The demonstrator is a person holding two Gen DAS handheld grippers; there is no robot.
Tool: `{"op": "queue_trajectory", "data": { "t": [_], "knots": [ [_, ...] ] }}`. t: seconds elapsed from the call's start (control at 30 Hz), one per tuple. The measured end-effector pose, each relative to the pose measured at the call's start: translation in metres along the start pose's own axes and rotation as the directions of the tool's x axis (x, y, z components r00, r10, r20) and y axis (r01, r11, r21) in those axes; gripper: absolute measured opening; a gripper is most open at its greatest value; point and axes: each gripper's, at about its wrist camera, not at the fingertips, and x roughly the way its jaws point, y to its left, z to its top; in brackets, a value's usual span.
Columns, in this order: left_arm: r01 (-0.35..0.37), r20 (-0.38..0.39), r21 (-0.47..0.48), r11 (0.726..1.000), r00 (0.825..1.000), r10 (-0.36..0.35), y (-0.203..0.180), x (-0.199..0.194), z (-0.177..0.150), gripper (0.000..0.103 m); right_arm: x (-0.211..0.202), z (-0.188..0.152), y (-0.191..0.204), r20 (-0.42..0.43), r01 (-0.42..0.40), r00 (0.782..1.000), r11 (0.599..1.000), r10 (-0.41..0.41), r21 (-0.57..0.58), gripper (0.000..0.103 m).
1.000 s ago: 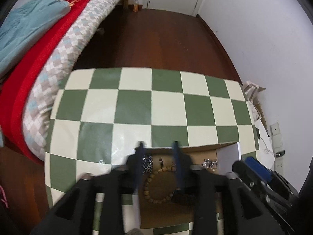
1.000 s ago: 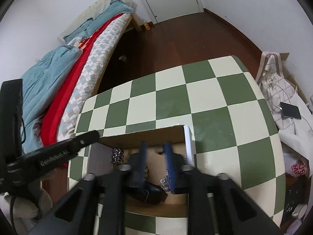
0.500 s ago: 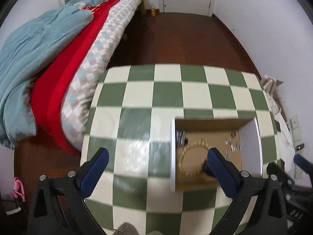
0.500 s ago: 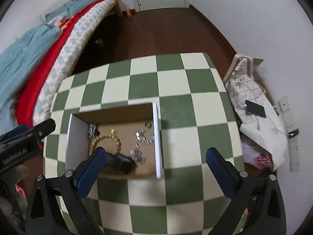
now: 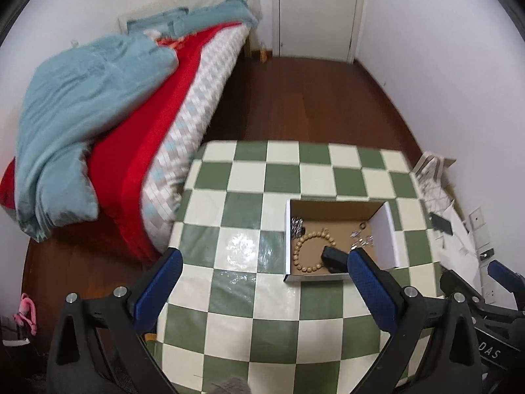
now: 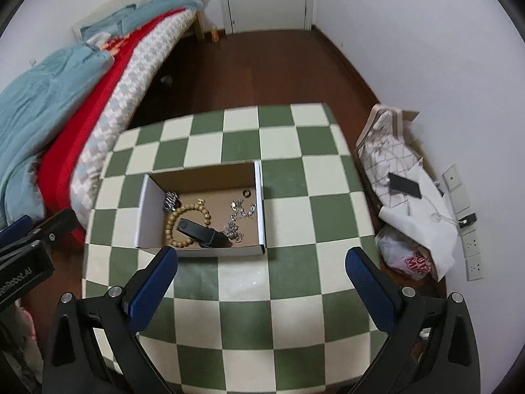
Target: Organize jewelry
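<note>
The left gripper [image 5: 262, 277] stands spread wide with nothing between its blue pads [image 5: 157, 287], above the green-and-cream checked table [image 5: 249, 177]. The right gripper [image 6: 261, 275] is equally spread and empty, its pads [image 6: 152, 284] clear of everything. Both sets of jaws have just been opening, with no jewelry caught in them.

At one o'clock from the left gripper, and at eleven o'clock from the right, sits the open cardboard box [image 6: 203, 174] on the table. Inside lie a wooden bead bracelet [image 6: 183, 216], a black strap-like item [image 6: 203, 234] across it, a silver chain cluster [image 6: 170, 200] at the box's left wall, loose silver pieces [image 6: 242, 211] and a small dark ring [image 6: 246, 193].

The right view shows the strap's full length; in the left view the right-hand pad covers its end. Only the right view shows a red-printed plastic bag [image 6: 410, 261] and a phone [image 6: 404, 185] on a white quilted bag at three o'clock. The left view takes in more of the bed [image 5: 108, 138] with its blue blanket at ten o'clock.

The silver pieces are too small to identify. The other gripper appears only as a cut-off edge in each view.
</note>
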Motion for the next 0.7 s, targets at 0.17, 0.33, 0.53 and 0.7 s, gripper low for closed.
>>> {"op": "queue_trajectory", "data": {
  "t": [0.17, 0.33, 0.53, 0.7],
  "knots": [
    [0.018, 0.066, 0.012, 1.0, 0.998, -0.019, 0.001, -0.048, -0.01, 0.103, -0.052, -0.009, 0.003, 0.064, -0.006, 0.998, 1.0, 0.007, -0.01, 0.103],
    [0.043, 0.097, 0.019, 0.999, 0.994, -0.044, 0.002, -0.082, -0.024, 0.103, -0.097, -0.023, 0.009, 0.121, 0.006, 0.993, 0.999, -0.001, -0.036, 0.103],
    [0.062, 0.127, 0.015, 0.998, 0.99, -0.063, 0.007, -0.115, -0.035, 0.103, -0.139, -0.039, 0.012, 0.169, 0.015, 0.986, 0.999, -0.006, -0.052, 0.103],
    [0.077, 0.169, 0.009, 0.997, 0.983, -0.077, 0.01, -0.142, -0.043, 0.103, -0.172, -0.05, 0.013, 0.207, 0.022, 0.978, 0.998, -0.009, -0.06, 0.103]
  ]
}}
